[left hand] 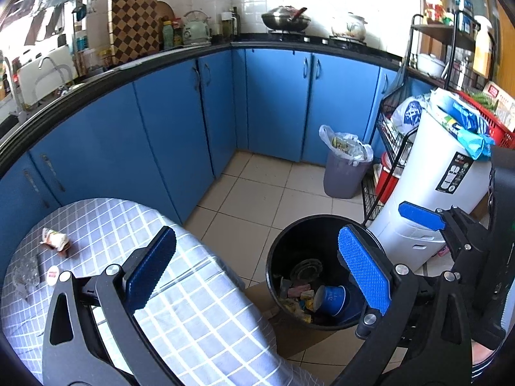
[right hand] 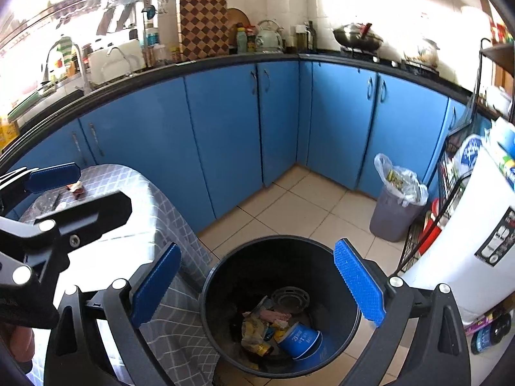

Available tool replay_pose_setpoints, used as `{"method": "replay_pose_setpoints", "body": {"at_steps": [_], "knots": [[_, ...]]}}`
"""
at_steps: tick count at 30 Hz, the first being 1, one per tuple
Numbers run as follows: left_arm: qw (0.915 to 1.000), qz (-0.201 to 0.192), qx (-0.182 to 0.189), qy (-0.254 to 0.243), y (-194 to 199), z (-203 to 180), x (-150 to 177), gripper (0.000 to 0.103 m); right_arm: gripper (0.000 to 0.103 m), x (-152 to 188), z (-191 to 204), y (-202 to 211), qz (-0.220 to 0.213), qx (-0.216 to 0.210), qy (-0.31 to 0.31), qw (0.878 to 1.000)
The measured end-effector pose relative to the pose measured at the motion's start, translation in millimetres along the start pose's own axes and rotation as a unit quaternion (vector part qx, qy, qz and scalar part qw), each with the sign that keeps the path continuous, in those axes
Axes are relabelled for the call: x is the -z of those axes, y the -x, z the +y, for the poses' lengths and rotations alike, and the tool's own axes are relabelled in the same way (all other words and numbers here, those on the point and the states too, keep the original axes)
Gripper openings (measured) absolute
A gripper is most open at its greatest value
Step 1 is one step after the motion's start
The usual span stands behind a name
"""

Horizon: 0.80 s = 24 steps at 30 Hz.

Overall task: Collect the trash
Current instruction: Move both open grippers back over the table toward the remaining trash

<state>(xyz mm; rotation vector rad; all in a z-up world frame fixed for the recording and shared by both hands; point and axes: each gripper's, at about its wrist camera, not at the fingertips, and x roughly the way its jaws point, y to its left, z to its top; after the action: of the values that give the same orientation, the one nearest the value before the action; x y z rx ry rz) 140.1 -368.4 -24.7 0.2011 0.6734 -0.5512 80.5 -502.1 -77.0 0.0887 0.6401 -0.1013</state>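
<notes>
Left wrist view: left tool spread wide, nothing between its pads. Black bin at 5 o'clock, partly masked by a pad; blue cup lies inside. On the tabletop, crumpled wrapper at 9 o'clock; clear scraps beside it indistinct.

Right wrist view: right tool spread, empty, above the bin. Bin litter beside the cup unidentifiable.

Both tools match: the left gripper and right gripper show matte black angular frames, round silver screws at the joints, and bright blue stippled pads lining each finger.
</notes>
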Motion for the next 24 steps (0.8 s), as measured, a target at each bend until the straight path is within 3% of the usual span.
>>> {"method": "replay_pose_setpoints", "body": {"at_steps": [10, 24], "knots": [[0.9993, -0.015, -0.024, 0.023, 45, 38, 13, 0.099, 0.093, -12, 46, 22, -0.015, -0.013, 0.034, 0.999], [0.9945, -0.025, -0.068, 0.076, 103, 120, 58, 0.1, 0.093, -16, 153, 37, -0.021, -0.043, 0.126, 0.991]]}}
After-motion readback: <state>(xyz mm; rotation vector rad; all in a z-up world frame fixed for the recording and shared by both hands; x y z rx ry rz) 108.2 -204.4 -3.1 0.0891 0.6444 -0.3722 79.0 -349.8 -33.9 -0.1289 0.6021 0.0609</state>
